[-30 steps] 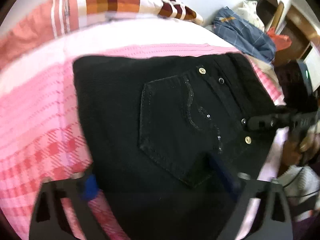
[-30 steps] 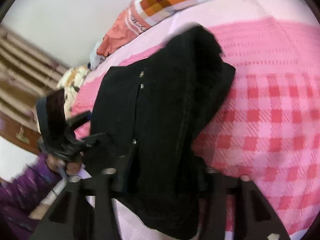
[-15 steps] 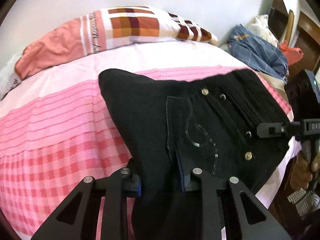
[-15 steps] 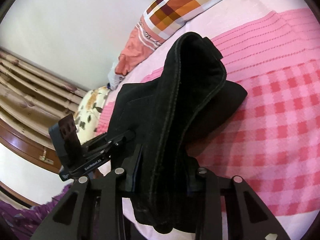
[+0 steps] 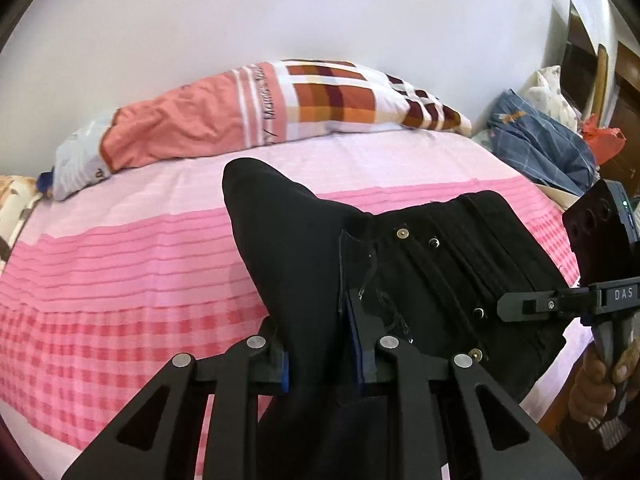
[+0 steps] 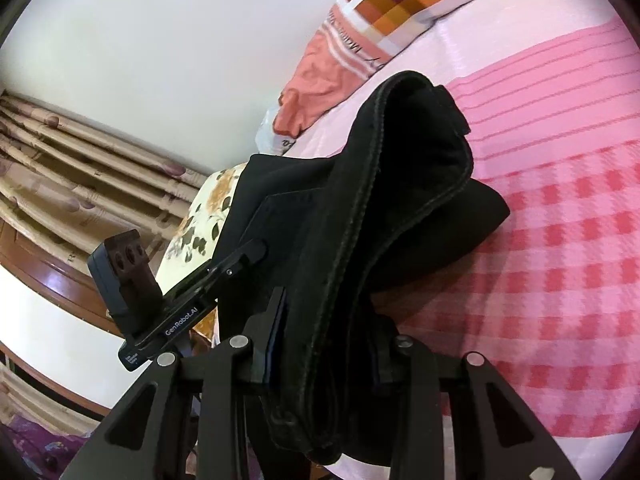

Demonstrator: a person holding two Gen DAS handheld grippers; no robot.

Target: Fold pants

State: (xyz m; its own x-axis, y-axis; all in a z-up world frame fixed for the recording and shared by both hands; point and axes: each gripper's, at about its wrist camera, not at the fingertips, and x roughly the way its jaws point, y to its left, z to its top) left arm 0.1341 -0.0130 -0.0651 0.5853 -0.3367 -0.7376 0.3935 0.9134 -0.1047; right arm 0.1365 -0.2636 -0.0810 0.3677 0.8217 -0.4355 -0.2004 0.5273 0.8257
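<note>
While both sets of jaws stand nearly closed, each pinches a thick fold of the black pants (image 5: 420,264): the left gripper (image 5: 320,354) clamps beside the back pocket, the right gripper (image 6: 328,360) clamps a seamed edge. Both grippers point across the pink bed (image 5: 120,264), lifting cloth off it. A hand (image 5: 600,384) grips the right handle.

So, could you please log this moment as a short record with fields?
garment: black pants, partly lifted off the bed
left tool: shut on a fold of the pants
right tool: shut on a thick bunch of the pants
surface: pink checked bedsheet
background: checked pillow at the head of the bed; blue clothing at its far corner
</note>
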